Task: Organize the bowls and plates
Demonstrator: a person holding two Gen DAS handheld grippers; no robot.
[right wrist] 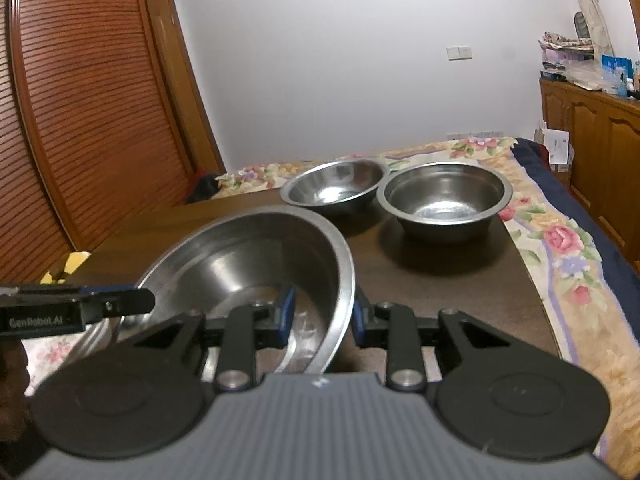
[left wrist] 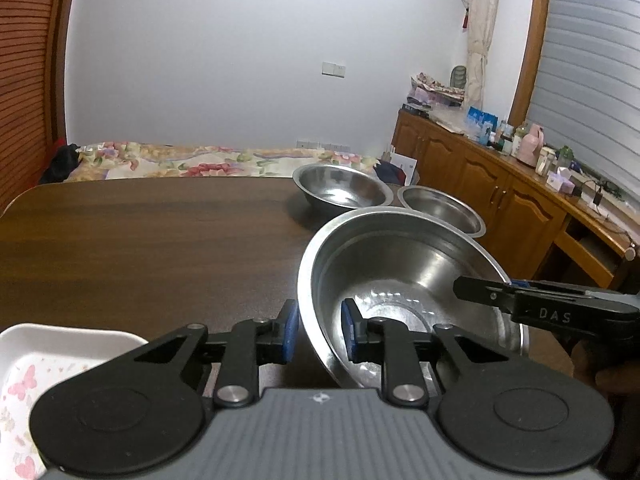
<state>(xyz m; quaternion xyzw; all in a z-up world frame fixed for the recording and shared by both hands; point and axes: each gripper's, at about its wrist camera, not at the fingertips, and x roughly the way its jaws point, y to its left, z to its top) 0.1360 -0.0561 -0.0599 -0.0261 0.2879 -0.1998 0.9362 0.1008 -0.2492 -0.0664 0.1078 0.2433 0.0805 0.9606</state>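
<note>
A large steel bowl [left wrist: 400,272] [right wrist: 240,256] sits tilted at the near side of the dark wooden table [left wrist: 140,240]. My left gripper [left wrist: 319,330] straddles its left rim, one blue pad outside and one inside, shut on the wall. My right gripper [right wrist: 324,314] is shut on the opposite rim in the same way. Each view shows a finger [left wrist: 480,294] [right wrist: 128,302] of the other gripper reaching over the bowl. Two smaller steel bowls [right wrist: 332,188] [right wrist: 444,200] stand side by side at the table's far end.
A white plate with pink butterflies [left wrist: 36,356] lies at the near left of the table. A bed with a floral cover [right wrist: 560,240] runs behind and to the right of the table. A wooden cabinet [left wrist: 500,192] with clutter lines the right wall.
</note>
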